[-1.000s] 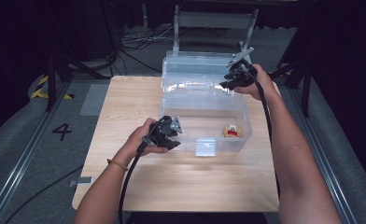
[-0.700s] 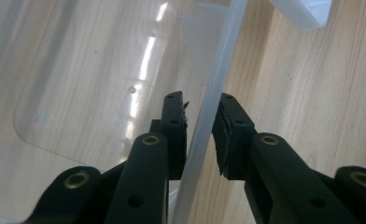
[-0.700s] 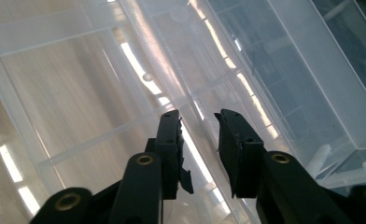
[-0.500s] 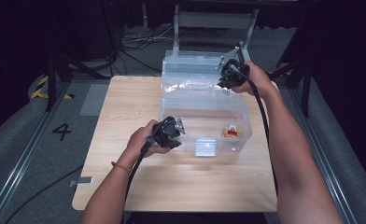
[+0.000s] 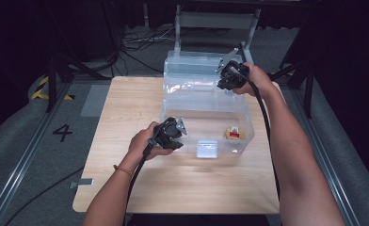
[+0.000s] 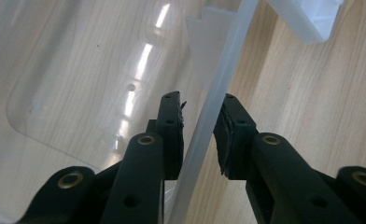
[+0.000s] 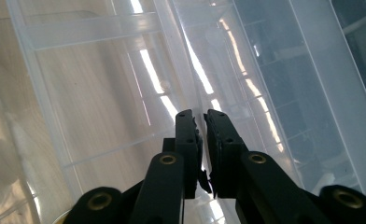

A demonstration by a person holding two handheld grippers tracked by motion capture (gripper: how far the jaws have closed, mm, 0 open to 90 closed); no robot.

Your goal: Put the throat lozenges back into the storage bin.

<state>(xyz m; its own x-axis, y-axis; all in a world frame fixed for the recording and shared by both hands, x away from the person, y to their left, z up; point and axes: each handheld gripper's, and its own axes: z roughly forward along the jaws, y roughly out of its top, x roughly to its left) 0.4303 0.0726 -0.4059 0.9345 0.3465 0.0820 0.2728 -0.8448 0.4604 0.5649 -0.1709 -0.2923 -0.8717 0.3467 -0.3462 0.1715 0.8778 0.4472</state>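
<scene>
Left gripper (image 6: 200, 126) grasps clear box (image 5: 206, 110) front rim; right gripper (image 7: 202, 128), jaws just closing, clenched on raised lid (image 5: 196, 66) edge; small yellow item (image 5: 233, 133) inside box, between grippers, on table (image 5: 126, 103).

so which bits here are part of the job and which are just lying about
In the job:
- clear plastic box
- its open lid
- left gripper, on the box's front rim
- right gripper, closed on the lid edge

Lying about:
- small item in the box
- cables on the floor

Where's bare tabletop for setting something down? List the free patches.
Free: the wooden table left of the clear box, and the front strip nearer the person. Crowded: the right edge beside the box, and its front-left corner, where the left hand-held gripper sits.
</scene>
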